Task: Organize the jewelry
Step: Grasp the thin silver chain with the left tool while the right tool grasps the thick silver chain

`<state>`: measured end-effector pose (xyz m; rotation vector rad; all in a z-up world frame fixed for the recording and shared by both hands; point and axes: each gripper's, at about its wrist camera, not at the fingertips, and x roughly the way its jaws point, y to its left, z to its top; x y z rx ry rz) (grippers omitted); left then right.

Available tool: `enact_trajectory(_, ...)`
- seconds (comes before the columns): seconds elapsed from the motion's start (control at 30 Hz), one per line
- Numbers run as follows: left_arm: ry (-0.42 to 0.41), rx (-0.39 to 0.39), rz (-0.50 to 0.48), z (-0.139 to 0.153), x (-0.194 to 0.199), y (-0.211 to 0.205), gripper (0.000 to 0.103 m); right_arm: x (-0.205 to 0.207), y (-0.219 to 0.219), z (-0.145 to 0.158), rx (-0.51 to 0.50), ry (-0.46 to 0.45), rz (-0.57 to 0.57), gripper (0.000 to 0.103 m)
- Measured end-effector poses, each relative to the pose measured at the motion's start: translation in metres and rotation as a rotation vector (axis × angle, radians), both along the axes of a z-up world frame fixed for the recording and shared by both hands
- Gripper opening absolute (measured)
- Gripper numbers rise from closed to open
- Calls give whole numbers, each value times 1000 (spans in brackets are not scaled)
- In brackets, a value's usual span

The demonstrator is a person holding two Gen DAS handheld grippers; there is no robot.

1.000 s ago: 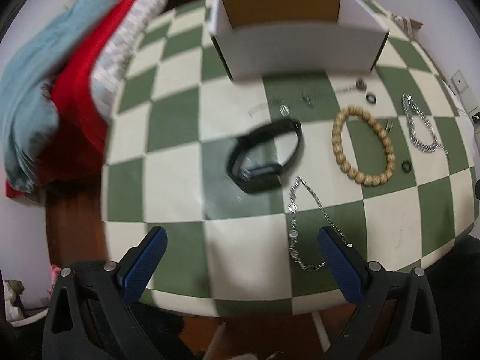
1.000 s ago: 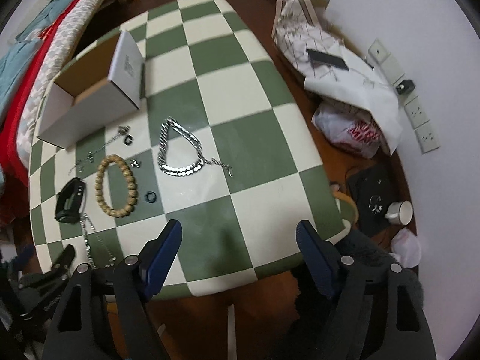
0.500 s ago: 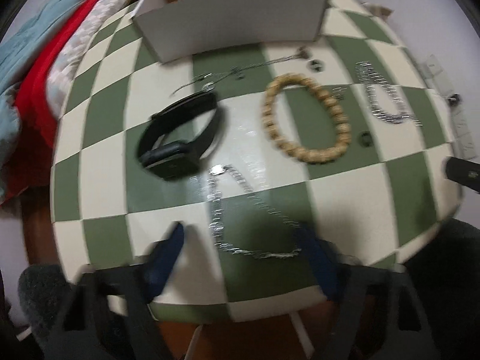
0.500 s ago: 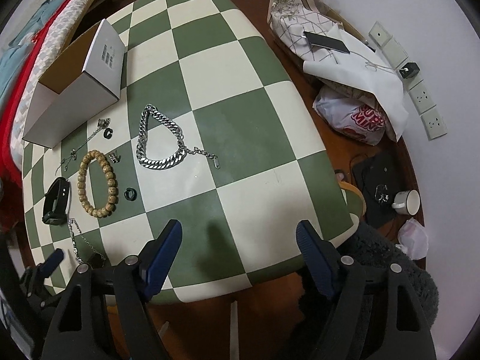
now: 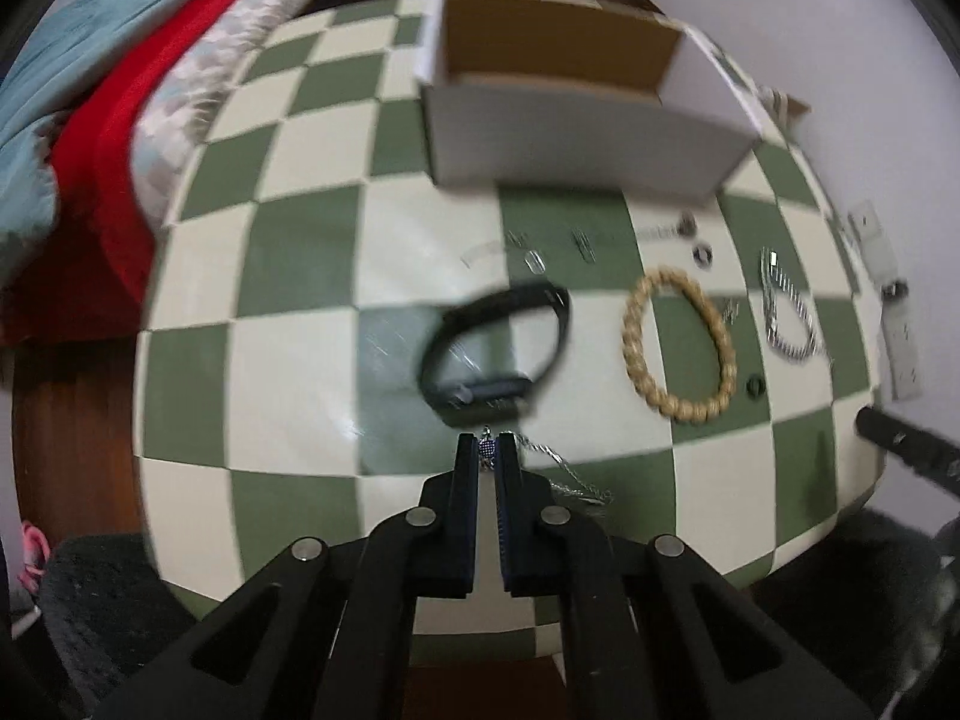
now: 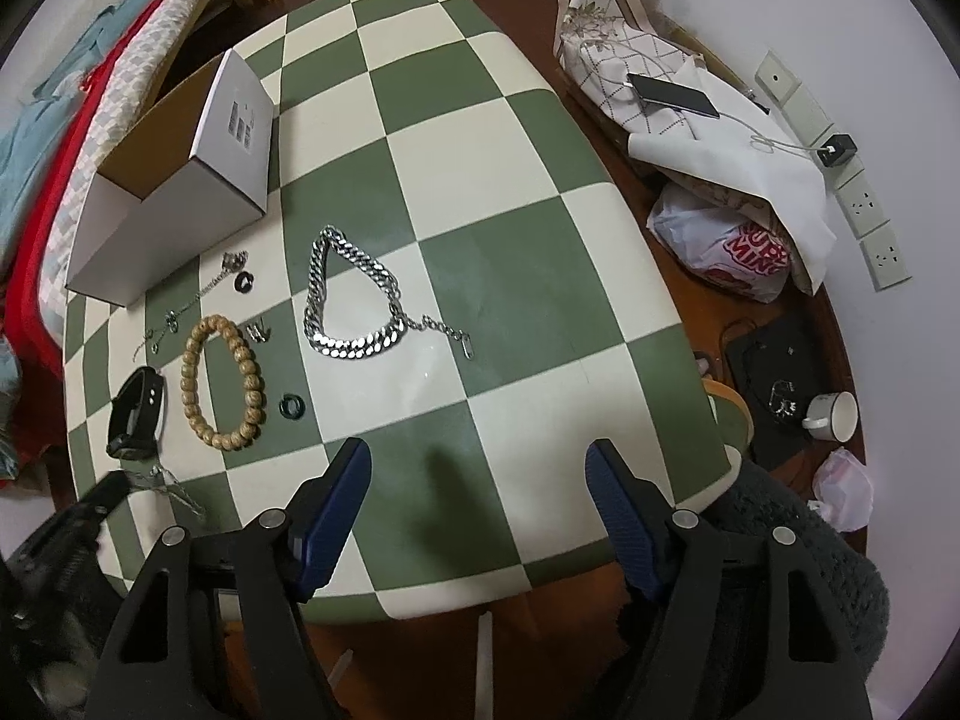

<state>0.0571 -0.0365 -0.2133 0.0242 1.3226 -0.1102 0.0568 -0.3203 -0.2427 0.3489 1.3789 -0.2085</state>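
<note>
Left gripper (image 5: 487, 449) is clamped on the thin silver chain (image 5: 564, 477) at the near edge of the checkered table (image 5: 288, 372); the rest of the chain trails right on the surface. Black wristband (image 5: 498, 354) lies just beyond the fingertips, apart from them. Wooden bead bracelet (image 5: 678, 348) is seen to the right of it, then a dark ring (image 5: 754, 387) and the heavy silver link chain (image 6: 354, 306). Open white cardboard box (image 5: 576, 126) sits at the far side of the table, nothing visible inside it. Right gripper (image 6: 480, 480) is held spread wide over the near table edge, nothing between its fingers.
</note>
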Motion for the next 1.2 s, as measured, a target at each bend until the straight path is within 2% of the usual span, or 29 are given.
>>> enact_trajectory(0.3,-72,-46,12,45,17,11,3,23,3,-7,22,-45,6,74)
enact_trajectory(0.4,-87,-54,7,55,32,9,3,33,3,-14,20,-52,1,69)
enact_trajectory(0.57,-110,-63,12,66,35,11,3,50,7,-29,11,-55,-9,68)
enact_trajectory(0.6,-112,-62,13,68,35,13,3,55,11,-30,-19,-69,-2,67)
enact_trajectory(0.67,-119,-61,19,72,35,18,3,62,21,-30,-72,-76,34,59)
enact_trajectory(0.7,-123,-59,21,75,35,20,3,64,25,-30,-86,-82,53,50)
enact_trajectory(0.73,-126,-57,21,77,35,21,3,67,32,-30,-115,-87,85,35)
enact_trajectory(0.77,-131,-53,22,79,35,23,3,69,38,-29,-154,-91,112,25)
enact_trajectory(0.8,-134,-53,23,81,35,24,3,69,41,-29,-160,-95,133,4)
enact_trajectory(1.0,-174,-49,24,98,33,30,3,58,35,-19,-70,-110,122,3)
enact_trajectory(1.2,-218,-66,18,119,38,30,3,40,30,26,41,-210,84,3)
